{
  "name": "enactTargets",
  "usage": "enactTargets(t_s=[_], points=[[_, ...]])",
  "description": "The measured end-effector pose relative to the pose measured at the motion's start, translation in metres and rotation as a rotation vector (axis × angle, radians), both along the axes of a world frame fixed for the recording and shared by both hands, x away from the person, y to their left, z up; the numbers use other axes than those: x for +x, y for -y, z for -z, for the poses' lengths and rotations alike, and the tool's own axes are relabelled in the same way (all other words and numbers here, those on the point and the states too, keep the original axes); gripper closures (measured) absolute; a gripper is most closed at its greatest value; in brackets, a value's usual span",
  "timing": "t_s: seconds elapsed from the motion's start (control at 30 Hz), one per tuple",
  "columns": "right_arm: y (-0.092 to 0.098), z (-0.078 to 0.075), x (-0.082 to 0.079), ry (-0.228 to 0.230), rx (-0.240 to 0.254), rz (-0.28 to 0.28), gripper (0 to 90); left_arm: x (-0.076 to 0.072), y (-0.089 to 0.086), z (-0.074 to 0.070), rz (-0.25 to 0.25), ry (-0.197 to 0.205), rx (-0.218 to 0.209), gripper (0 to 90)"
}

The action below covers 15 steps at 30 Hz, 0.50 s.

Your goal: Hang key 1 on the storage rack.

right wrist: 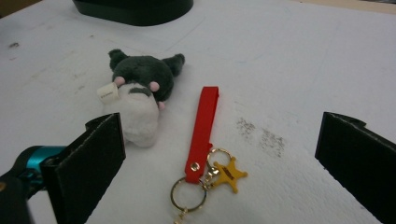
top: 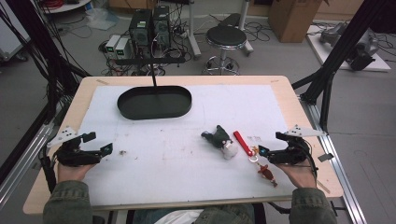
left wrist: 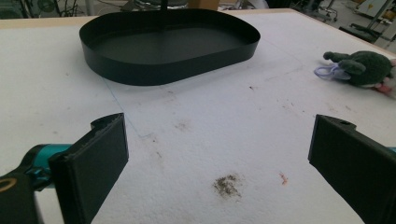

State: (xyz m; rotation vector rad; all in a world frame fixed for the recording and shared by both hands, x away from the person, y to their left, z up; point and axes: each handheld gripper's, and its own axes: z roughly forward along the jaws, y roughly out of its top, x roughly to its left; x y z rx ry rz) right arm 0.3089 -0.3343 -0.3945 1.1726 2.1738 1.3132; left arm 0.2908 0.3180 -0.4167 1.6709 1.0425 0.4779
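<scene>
On the counter point(top: 140, 177) just ahead of my right gripper point(right wrist: 219, 154) lies the red key strap point(right wrist: 204, 130), its long axis running almost straight away from me, with the rings and a small gold star point(right wrist: 227, 174) at the near end, between my jaws. Those jaws stand wide apart, holding nothing, and the strap sits nearly centred in their gap. A plush toy point(right wrist: 137, 91) lies just beside the strap, off toward my left jaw, near but not touching it. My left gripper point(left wrist: 219, 158) rests well apart at the far side of the counter, jaws also spread and empty, facing the black tray point(left wrist: 168, 65). I judge the right hand is far nearer, and should close across the strap's width.
</scene>
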Motion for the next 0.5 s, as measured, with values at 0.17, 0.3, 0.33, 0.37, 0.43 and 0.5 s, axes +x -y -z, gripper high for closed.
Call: enactTargets(t_s=[0.17,0.3,0.33,0.37,0.43,0.5], points=[[-0.009,-0.002,0.006,-0.006,-0.028,-0.033,0.5,-0.001,0.0,-0.001,-0.004,0.002,0.002,5.4],[-0.012,-0.004,0.01,-0.014,-0.043,-0.042,0.5,-0.001,0.0,-0.001,-0.006,0.0,0.006,5.4],[-0.013,-0.005,0.012,-0.013,-0.047,-0.042,0.5,-0.001,0.0,-0.001,-0.006,0.0,0.006,5.4],[-0.014,-0.005,0.013,-0.015,-0.055,-0.043,0.5,-0.001,0.0,-0.001,-0.004,0.001,0.007,5.4],[-0.016,-0.006,0.014,-0.019,-0.064,-0.044,0.6,-0.001,0.0,-0.001,-0.005,0.001,0.007,5.4],[-0.02,-0.007,0.02,-0.027,-0.087,-0.04,0.6,0.0,0.0,-0.001,-0.006,-0.001,0.008,5.4]])
